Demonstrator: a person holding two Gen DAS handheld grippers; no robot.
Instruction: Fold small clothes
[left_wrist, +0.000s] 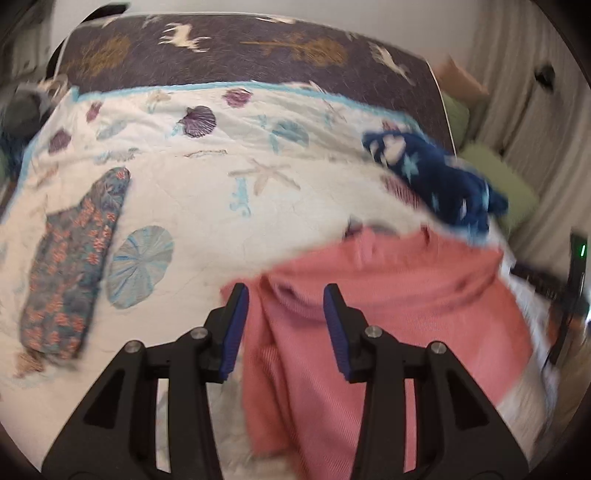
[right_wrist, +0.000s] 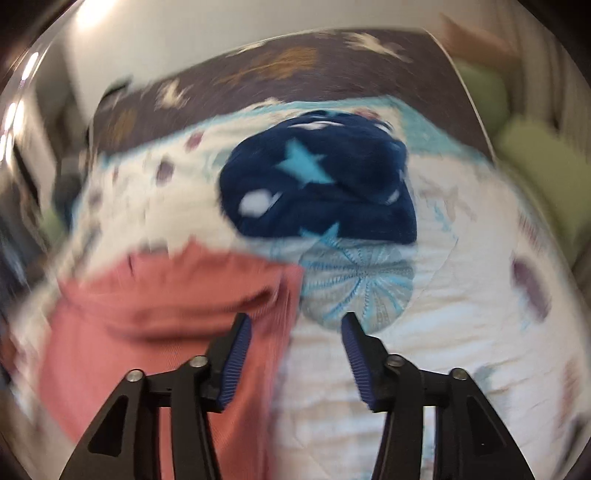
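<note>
Nearest to the left wrist camera is the left gripper (left_wrist: 286, 295), with its jaws apart and nothing pressed between the blue pads (left_wrist: 232, 332). Pink cloth shows through the gap, but the pads do not squeeze it. The right gripper (right_wrist: 297, 321) is also open, and its left finger stands over the edge of the same cloth.

This pink garment (left_wrist: 388, 314) lies on the white bedspread (left_wrist: 221, 206) with shell prints, low and to the right in the left view, low and to the left in the right view. It looks bunched near its upper edge and not yet flat.

I judge it to be light, soft and limp. It will sag and wrinkle when lifted, and it will not break. The fabric looks woven, so it should not slip much on the ribbed pads. A good hold would be at two corners or along one edge, one gripper on each side, so the cloth stays stretched.

A dark blue garment with stars (right_wrist: 317, 181) lies beyond it, close by. A flowered grey piece (left_wrist: 74, 266) rests well apart on the left.
</note>
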